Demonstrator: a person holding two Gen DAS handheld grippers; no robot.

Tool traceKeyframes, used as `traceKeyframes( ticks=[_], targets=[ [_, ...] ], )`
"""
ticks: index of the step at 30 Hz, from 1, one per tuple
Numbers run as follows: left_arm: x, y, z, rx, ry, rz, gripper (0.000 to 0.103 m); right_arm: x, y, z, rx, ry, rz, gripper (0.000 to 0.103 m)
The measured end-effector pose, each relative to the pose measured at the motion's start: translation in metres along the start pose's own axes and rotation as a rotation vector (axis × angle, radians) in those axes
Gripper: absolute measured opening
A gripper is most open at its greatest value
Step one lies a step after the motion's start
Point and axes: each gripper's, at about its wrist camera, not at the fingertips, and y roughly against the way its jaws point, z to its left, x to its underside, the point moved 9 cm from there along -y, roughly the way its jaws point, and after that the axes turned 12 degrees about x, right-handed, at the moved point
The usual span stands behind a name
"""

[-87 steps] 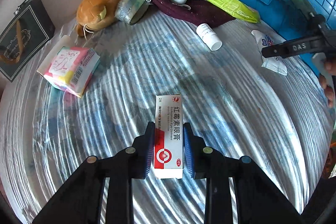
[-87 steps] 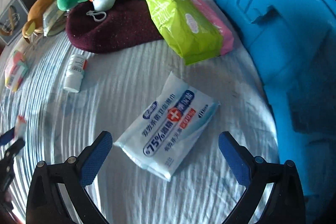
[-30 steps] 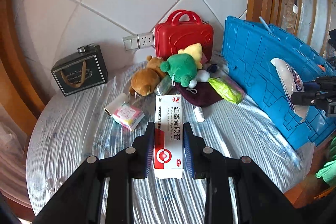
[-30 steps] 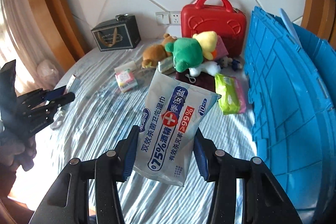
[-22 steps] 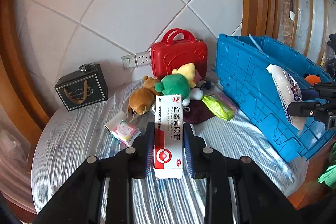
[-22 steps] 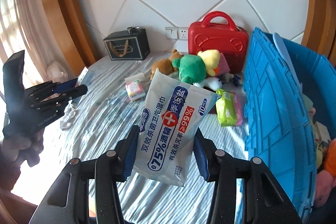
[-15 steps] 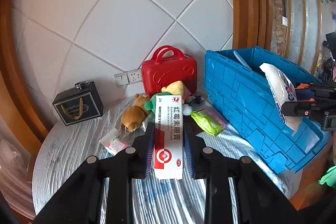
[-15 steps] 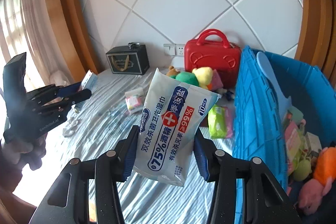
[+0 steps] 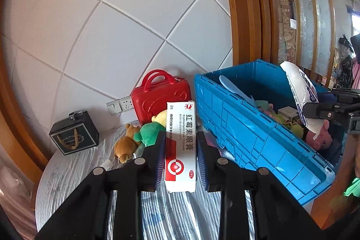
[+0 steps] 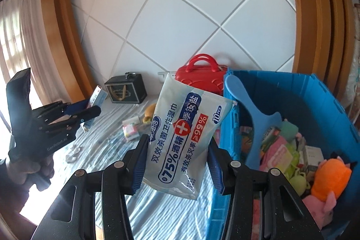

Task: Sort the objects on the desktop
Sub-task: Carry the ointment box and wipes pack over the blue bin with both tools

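My left gripper (image 9: 181, 147) is shut on a white and red ointment box (image 9: 180, 145) and holds it high above the table. My right gripper (image 10: 177, 147) is shut on a white wet-wipes pack (image 10: 184, 134) and holds it up beside the open blue crate (image 10: 292, 91). In the left wrist view the right gripper (image 9: 324, 109) with the wipes pack (image 9: 300, 91) hangs over the crate (image 9: 252, 129). The left gripper also shows at the left of the right wrist view (image 10: 76, 111).
The crate holds plush toys, a blue scoop (image 10: 249, 100) and small boxes. On the table lie a red case (image 9: 160, 96), a brown bear (image 9: 124, 146), a green plush (image 9: 149, 131), a black gift box (image 9: 74, 132) and a tissue pack (image 10: 130, 129).
Both grippers have risen higher with their loads. The right gripper has moved toward the crate, whose inside now shows. The table objects look farther away.
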Motion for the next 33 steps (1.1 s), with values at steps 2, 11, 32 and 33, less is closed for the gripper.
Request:
traceKeyframes(
  ticks=[2, 11, 32, 33],
  targets=[
    [-0.009, -0.003, -0.009, 0.002, -0.012, -0.006, 0.026, -0.002, 0.003, -0.013, 0.007, -0.018, -0.006, 0.048],
    [-0.053, -0.039, -0.074, 0.082, -0.087, -0.019, 0.026, -0.007, 0.012, -0.076, 0.050, -0.085, -0.024, 0.048],
    [-0.100, -0.129, -0.222, 0.306, -0.239, 0.013, 0.026, 0.019, -0.001, -0.211, 0.208, -0.241, 0.039, 0.048],
    [-0.101, -0.133, -0.226, 0.314, -0.243, 0.016, 0.026, 0.021, -0.002, -0.218, 0.219, -0.251, 0.044, 0.048]
  ],
)
